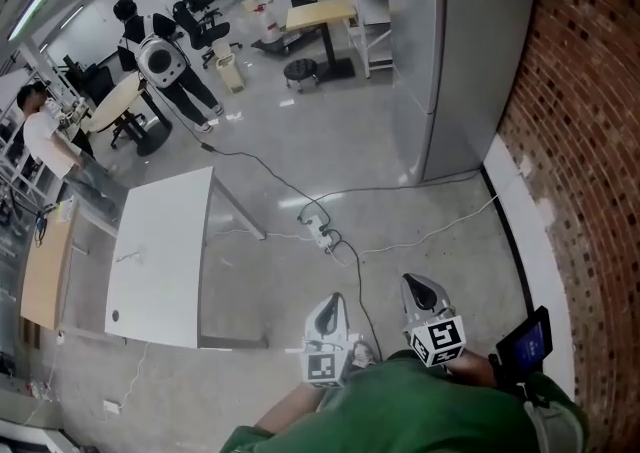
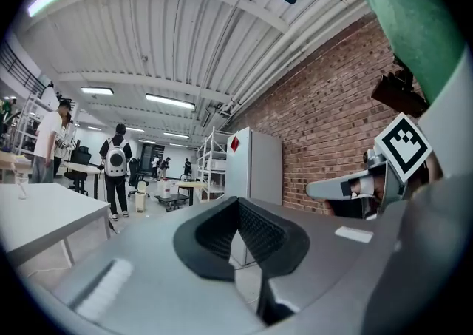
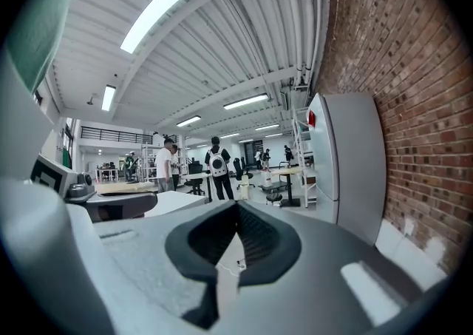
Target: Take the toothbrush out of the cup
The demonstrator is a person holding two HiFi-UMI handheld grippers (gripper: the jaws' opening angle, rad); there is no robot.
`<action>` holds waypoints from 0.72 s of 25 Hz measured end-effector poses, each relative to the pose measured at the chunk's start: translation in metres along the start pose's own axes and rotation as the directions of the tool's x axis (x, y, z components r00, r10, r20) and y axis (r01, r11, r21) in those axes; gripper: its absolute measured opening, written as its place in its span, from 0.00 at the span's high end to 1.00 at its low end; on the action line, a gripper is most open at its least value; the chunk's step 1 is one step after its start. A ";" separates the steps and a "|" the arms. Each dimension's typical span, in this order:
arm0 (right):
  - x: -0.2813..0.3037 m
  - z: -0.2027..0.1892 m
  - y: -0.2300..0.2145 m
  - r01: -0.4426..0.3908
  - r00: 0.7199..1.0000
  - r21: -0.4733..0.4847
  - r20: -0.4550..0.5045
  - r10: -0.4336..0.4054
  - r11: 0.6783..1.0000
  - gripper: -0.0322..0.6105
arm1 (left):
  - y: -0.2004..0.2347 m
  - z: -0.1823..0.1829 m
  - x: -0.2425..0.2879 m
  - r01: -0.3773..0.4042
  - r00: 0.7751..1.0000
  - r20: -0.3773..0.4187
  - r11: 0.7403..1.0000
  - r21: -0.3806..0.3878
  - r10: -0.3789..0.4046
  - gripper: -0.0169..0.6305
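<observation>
**Grippers.** Left gripper (image 1: 333, 301) and right gripper (image 1: 419, 287) are side by side low in the head view, above a green sleeve (image 1: 400, 411). Both point out over the floor (image 1: 300, 141). In each gripper view the ribbed black pads (image 2: 255, 230) meet at the tip, so the jaws are closed on nothing. Each gripper carries a marker cube (image 1: 438, 339).

**Task items.** Toothbrush and cup: cannot be made out in any view. A faint small mark (image 1: 128, 257) lies on the worktop (image 1: 160, 251), too small to identify.

**Surroundings.**
- The worktop is white, rectangular and on thin metal legs. It stands left of the grippers and well apart from them.
- A cable (image 1: 290, 186) snakes over the floor to a power strip (image 1: 322, 234), between the worktop and the grippers.
- A tall grey cabinet (image 1: 470, 61) with smooth faces stands against the wall (image 1: 590, 141), ahead and to the right.
- A small screen (image 1: 525, 341) is at the right elbow.
- Farther off are a person with a backpack (image 1: 165, 61), a round wooden table (image 1: 115, 101), a stool (image 1: 300, 71) and shelving.

**Room.**
- The floor is glossy grey concrete.
- The wall is red brick with a white skirting (image 1: 530, 241).
- The ceiling is ribbed and white, with strip lights (image 3: 155, 12).
</observation>
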State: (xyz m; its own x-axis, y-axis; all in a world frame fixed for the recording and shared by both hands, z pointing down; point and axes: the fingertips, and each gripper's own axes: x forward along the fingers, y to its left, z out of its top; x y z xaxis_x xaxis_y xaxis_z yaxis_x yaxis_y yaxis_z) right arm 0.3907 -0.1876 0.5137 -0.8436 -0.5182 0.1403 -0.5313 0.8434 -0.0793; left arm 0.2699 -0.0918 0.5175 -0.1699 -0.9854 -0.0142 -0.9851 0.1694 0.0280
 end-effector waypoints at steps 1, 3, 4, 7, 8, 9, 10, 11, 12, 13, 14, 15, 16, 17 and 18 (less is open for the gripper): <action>0.005 0.000 0.004 0.002 1.000 -0.006 0.001 -0.002 1.000 0.95 | 0.006 -0.001 0.001 0.008 1.000 0.004 1.000 0.015 -0.008 0.97; 0.015 -0.002 0.014 0.003 1.000 -0.018 -0.001 -0.004 1.000 0.95 | 0.015 -0.001 0.001 0.023 1.000 0.006 0.999 0.032 -0.023 0.97; 0.019 -0.003 0.018 0.004 1.000 -0.020 -0.004 -0.004 1.000 0.95 | 0.020 0.000 0.002 0.027 1.000 0.001 0.999 0.035 -0.027 0.97; 0.030 -0.002 0.027 0.004 1.000 -0.025 -0.017 -0.004 1.000 0.95 | 0.032 -0.005 0.002 0.029 1.000 -0.014 0.999 0.032 -0.028 0.97; 0.033 -0.001 0.029 0.000 1.000 -0.031 -0.019 0.000 1.000 0.95 | 0.036 -0.008 0.003 0.027 0.999 -0.018 0.999 0.034 -0.027 0.97; 0.037 -0.001 0.030 -0.004 1.000 -0.037 -0.020 0.003 0.999 0.95 | 0.039 -0.010 0.004 0.026 0.999 -0.021 0.999 0.035 -0.025 0.97; 0.041 0.000 0.030 -0.007 1.000 -0.041 -0.021 0.006 0.999 0.95 | 0.041 -0.010 0.008 0.024 0.999 -0.024 0.999 0.033 -0.024 0.97; 0.045 0.001 0.028 -0.009 1.000 -0.042 -0.021 0.008 0.999 0.95 | 0.043 -0.009 0.013 0.022 0.999 -0.026 0.999 0.029 -0.022 0.97; 0.049 0.001 0.025 -0.009 1.000 -0.040 -0.021 0.009 0.999 0.95 | 0.043 -0.008 0.018 0.020 0.999 -0.027 0.999 0.025 -0.020 0.97; 0.053 0.002 0.022 -0.010 1.000 -0.038 -0.022 0.009 0.999 0.95 | 0.044 -0.006 0.023 0.018 0.999 -0.028 1.000 0.022 -0.018 0.97; 0.056 0.002 0.018 -0.011 1.000 -0.036 -0.022 0.010 0.999 0.95 | 0.045 -0.006 0.029 0.016 0.999 -0.028 1.000 0.022 -0.015 0.97; 0.061 0.003 0.014 -0.012 1.000 -0.034 -0.023 0.012 0.999 0.95 | 0.046 -0.007 0.034 0.013 1.000 -0.029 1.000 0.025 -0.012 0.97; 0.065 0.004 0.010 -0.015 1.000 -0.032 -0.022 0.014 0.999 0.95 | 0.046 -0.008 0.039 0.010 0.999 -0.031 0.999 0.030 -0.009 0.97; 0.070 0.005 0.005 -0.018 1.000 -0.029 -0.019 0.017 0.999 0.95 | 0.047 -0.008 0.044 0.006 0.999 -0.033 0.999 0.035 -0.004 0.97; 0.075 0.007 0.000 -0.022 1.000 -0.026 -0.016 0.021 0.999 0.95 | 0.047 -0.009 0.050 0.000 0.999 -0.035 0.999 0.040 0.002 0.97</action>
State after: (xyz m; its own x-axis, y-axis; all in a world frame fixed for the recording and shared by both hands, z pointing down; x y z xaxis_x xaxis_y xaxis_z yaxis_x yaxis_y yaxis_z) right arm 0.3270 -0.2272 0.5176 -0.8535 -0.4978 0.1542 -0.5107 0.8579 -0.0569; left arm 0.2150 -0.1336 0.5266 -0.1704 -0.9851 0.0207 -0.9853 0.1702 -0.0121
